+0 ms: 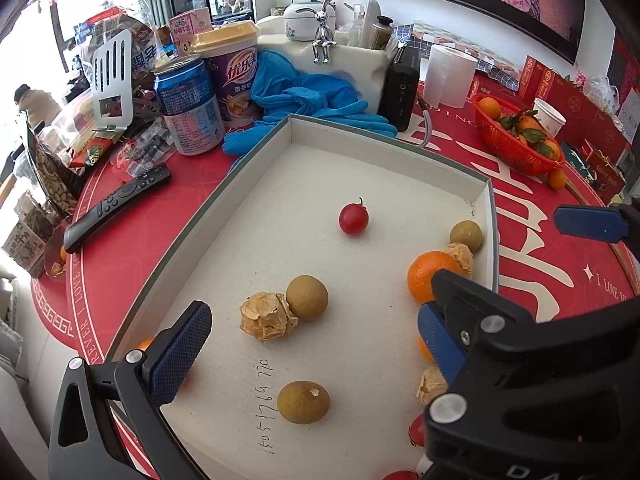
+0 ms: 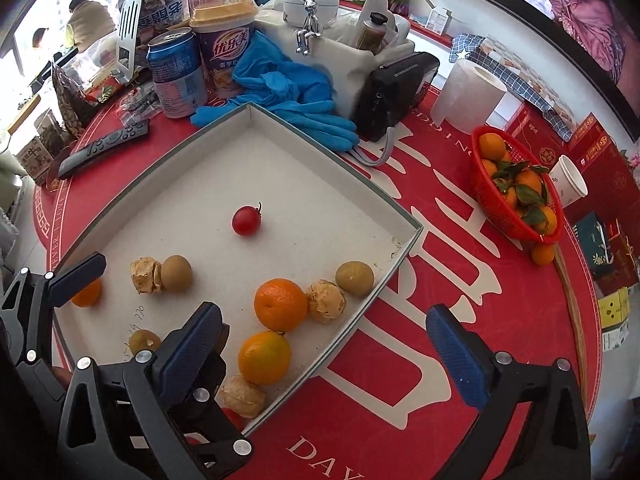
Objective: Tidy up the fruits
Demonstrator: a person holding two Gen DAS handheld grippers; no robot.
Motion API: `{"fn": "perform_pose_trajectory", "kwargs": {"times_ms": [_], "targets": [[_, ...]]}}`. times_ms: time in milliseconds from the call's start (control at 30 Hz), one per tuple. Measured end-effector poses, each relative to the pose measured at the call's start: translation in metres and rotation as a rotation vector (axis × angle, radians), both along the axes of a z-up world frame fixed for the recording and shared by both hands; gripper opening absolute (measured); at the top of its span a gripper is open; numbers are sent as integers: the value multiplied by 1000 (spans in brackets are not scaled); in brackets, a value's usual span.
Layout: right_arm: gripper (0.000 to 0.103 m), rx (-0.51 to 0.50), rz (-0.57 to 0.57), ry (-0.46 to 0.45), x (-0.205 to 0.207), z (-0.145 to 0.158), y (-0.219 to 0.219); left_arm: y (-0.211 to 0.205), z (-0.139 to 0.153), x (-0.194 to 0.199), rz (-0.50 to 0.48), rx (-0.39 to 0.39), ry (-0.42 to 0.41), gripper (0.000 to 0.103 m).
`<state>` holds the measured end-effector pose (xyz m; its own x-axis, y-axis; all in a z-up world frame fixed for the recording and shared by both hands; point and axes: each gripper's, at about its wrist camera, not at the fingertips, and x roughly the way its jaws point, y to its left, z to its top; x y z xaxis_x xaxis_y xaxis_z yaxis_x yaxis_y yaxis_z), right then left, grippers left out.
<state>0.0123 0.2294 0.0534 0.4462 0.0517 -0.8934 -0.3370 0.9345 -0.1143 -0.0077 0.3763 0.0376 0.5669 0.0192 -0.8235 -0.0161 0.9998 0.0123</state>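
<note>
A shallow white tray point(image 1: 384, 132) point(image 2: 320, 140) holds several loose fruits. My left gripper point(image 1: 312, 348) hangs open over its near part, with a brown longan point(image 1: 303, 402) below the gap. A papery husk fruit point(image 1: 266, 317) touching another longan point(image 1: 307, 298) lies just beyond. A cherry tomato point(image 1: 353, 219) point(image 2: 247, 220) sits alone mid-tray. My right gripper point(image 2: 324, 354) is wide open over the tray's right edge, holding nothing. Two oranges point(image 2: 281, 304) point(image 2: 265, 357) lie just inside that edge, between its fingers. One of its blue pads point(image 1: 588, 224) shows in the left wrist view.
A red basket point(image 2: 500, 200) of leafy tangerines stands on the red tablecloth to the right, with a paper cup point(image 2: 568, 180) beside it. Behind the tray are blue gloves point(image 2: 288, 92), a can point(image 2: 176, 76), a drink cup point(image 2: 226, 48), a remote point(image 2: 104, 148) and a paper roll point(image 2: 468, 96).
</note>
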Motion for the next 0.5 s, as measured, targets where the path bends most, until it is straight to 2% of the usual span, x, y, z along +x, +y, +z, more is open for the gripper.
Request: {"fn": "perform_pose_trajectory", "kwargs": {"times_ms": [500], "targets": [[103, 8, -22, 4, -3, 1, 0, 3, -2, -1, 18, -1, 1, 103]]}}
